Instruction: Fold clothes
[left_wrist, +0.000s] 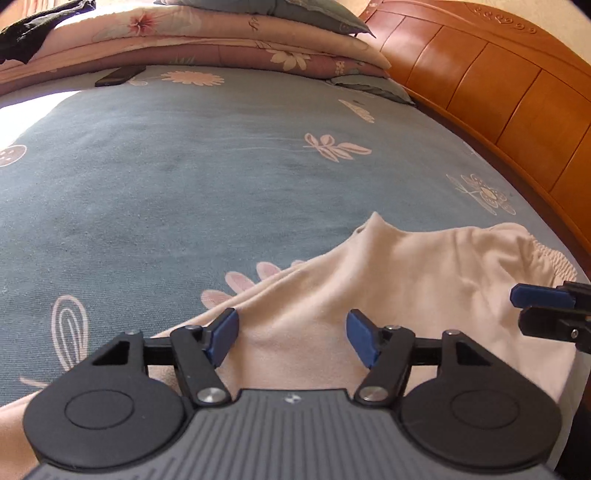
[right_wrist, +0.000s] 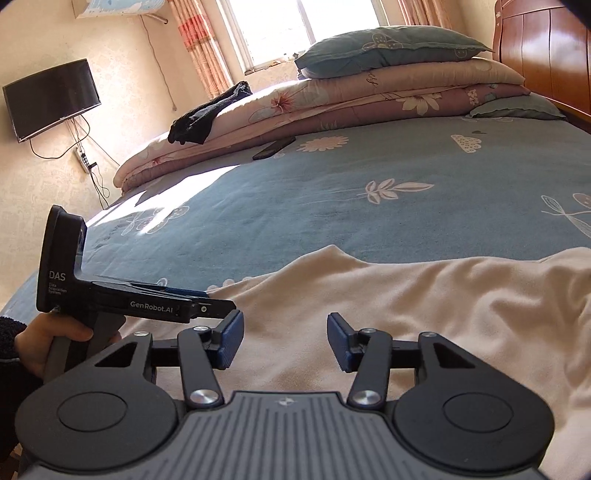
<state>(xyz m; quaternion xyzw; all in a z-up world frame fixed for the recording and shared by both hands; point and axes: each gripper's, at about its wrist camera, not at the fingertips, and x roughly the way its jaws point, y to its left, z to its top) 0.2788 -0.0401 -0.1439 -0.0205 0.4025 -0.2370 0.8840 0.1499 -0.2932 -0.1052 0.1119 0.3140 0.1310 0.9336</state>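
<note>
Cream-coloured cloth, soft and a little rumpled, lies at the near edge of the bed (right_wrist: 332, 192): this is the garment (left_wrist: 388, 280) I mean to fold, its gathered elastic band toward the wooden headboard (left_wrist: 498, 85) side. My left tool (left_wrist: 291, 338) hangs low over the near hem with its blue pads spread wide and nothing between them. My right tool (right_wrist: 285, 339) sits just beside it over the same cloth, likewise wide open and holding nothing. I judge I have them side by side along the near edge so each can pinch a corner and carry the hem across in one even fold. The blue floral sheet beyond the garment is bare, which gives room to lay it out. Stacked quilts (right_wrist: 332, 103) with a pillow (right_wrist: 388, 48) on top, a dark cloth (right_wrist: 207, 114) and a phone (right_wrist: 273, 147) lie well apart at the far side, out of my way.
</note>
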